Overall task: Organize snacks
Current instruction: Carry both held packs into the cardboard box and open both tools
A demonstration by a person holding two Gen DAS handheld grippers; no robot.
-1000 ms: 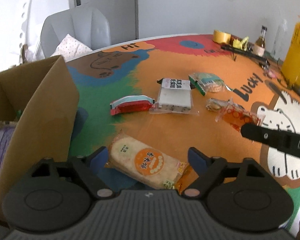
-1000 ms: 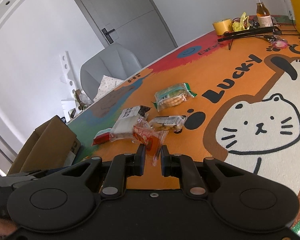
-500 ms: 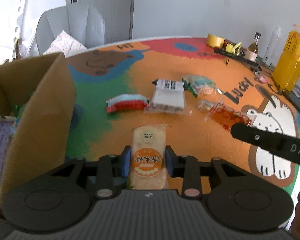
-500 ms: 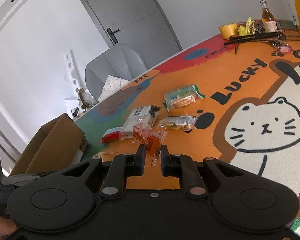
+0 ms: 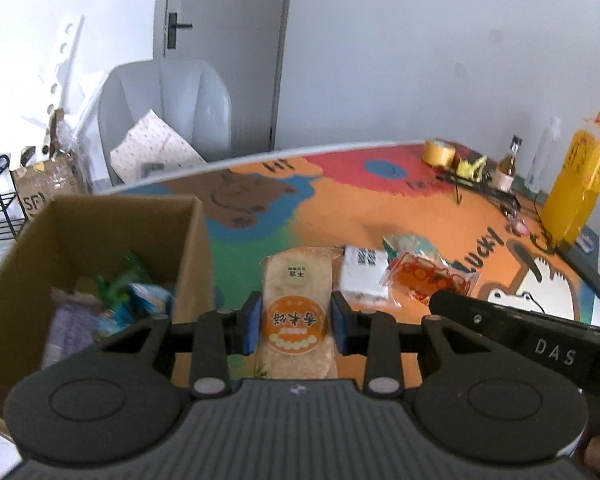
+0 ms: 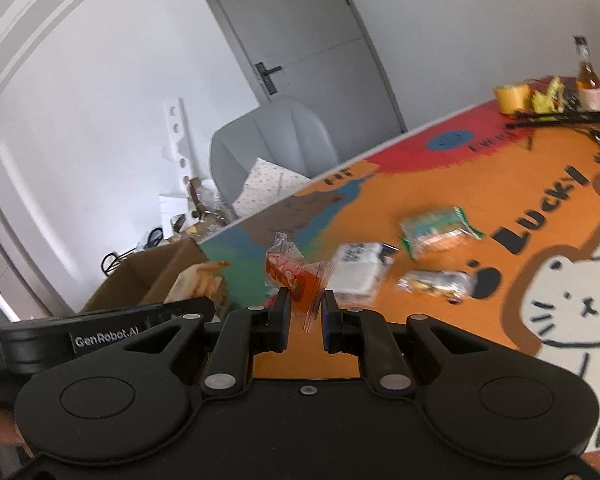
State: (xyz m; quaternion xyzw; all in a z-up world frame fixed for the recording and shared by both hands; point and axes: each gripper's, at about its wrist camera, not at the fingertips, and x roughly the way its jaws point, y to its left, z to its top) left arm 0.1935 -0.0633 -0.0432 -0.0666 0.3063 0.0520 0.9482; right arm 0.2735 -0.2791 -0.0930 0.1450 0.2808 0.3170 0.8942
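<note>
My left gripper (image 5: 296,320) is shut on a rice-cracker packet (image 5: 296,300) with an orange round label, held up off the table just right of an open cardboard box (image 5: 100,248) that holds several snack packs. My right gripper (image 6: 304,312) is shut on a small orange-red clear-wrapped snack (image 6: 292,276), also lifted; that snack shows in the left wrist view as well (image 5: 424,280). On the colourful mat lie a white packet (image 6: 356,272), a green-edged cracker bag (image 6: 436,232) and a clear-wrapped snack (image 6: 436,282). In the right wrist view the box (image 6: 148,276) stands at the left.
A grey chair (image 5: 164,112) with a dotted cushion stands behind the table. At the far right edge stand a yellow bottle pack (image 5: 580,192), a tape roll (image 5: 438,152), a small glass bottle (image 5: 508,160) and a black rack. A remote (image 5: 584,272) lies near the right rim.
My left gripper closed on the rice-cracker packet and lifted it off the mat toward the box. My right gripper rose and moved left with the orange snack still in it.
</note>
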